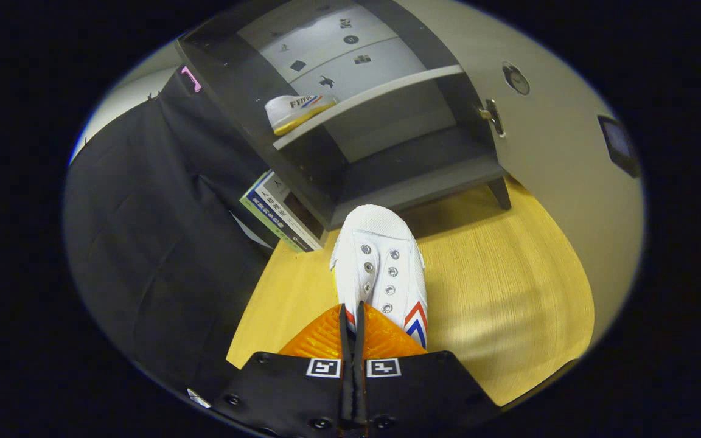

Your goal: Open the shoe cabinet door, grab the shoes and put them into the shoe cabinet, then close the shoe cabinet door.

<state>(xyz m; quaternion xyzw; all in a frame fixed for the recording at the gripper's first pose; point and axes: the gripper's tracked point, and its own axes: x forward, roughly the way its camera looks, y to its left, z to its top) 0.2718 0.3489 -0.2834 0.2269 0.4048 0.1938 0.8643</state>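
Gripping the heel of a white canvas shoe (381,261), the fingers (353,328) pinch nearly together, its toe pointing at the open shoe cabinet (302,152) beyond them. A matching shoe (297,111) sits on the cabinet's upper shelf (381,91), above the wooden table (496,292).

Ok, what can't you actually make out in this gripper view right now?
- Heel of the white shoe: covered by the fingers of the hand-held gripper, closed on it, so how much they pinch is unclear.
- Second shoe on the cabinet shelf: its far end is cut off by the cabinet's side wall.
- Book beside the cabinet: partly behind the cabinet; cover print too small.
- Cabinet door: its outer edge runs out of sight.
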